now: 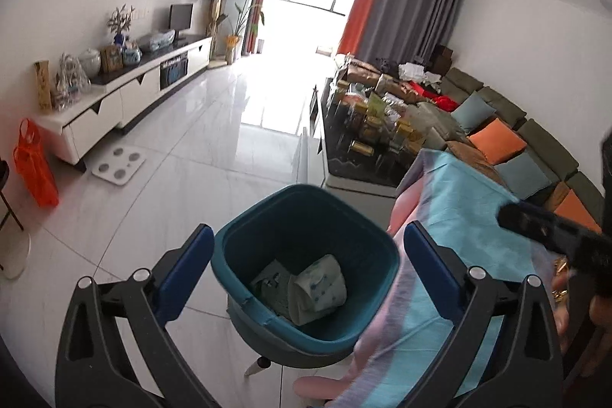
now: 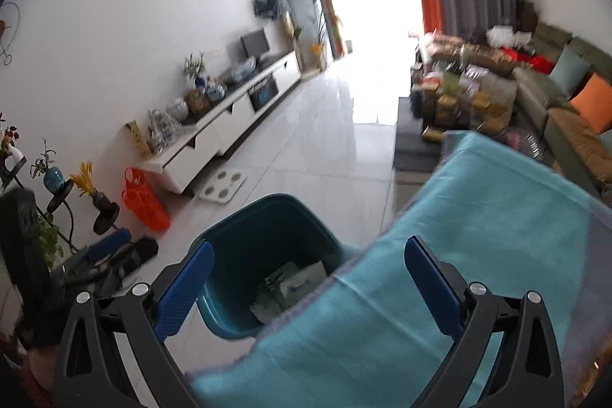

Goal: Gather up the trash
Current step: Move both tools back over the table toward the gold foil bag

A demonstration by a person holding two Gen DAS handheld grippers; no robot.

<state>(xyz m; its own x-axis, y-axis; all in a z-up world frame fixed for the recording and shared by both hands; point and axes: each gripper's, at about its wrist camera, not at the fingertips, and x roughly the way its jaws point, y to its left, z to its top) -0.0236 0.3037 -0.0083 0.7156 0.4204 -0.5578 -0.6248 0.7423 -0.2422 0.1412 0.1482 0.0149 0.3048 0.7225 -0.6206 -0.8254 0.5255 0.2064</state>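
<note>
Trash [image 1: 317,287] lies at the bottom of the teal bin [image 1: 306,201], which stands on the floor just beside the blue cloth [image 1: 463,217]. I hold my left gripper [image 1: 308,266] over the bin, jaws spread wide. My right gripper [image 2: 306,278] hangs over the cloth's edge, jaws spread and holding nothing.

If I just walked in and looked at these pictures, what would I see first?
First the teal trash bin on the white floor, right below the open left gripper, with crumpled paper trash lying at its bottom. Beside it on the right hangs a turquoise cloth, under the open right gripper. Far back, a bright window glows beside an orange curtain.
</note>
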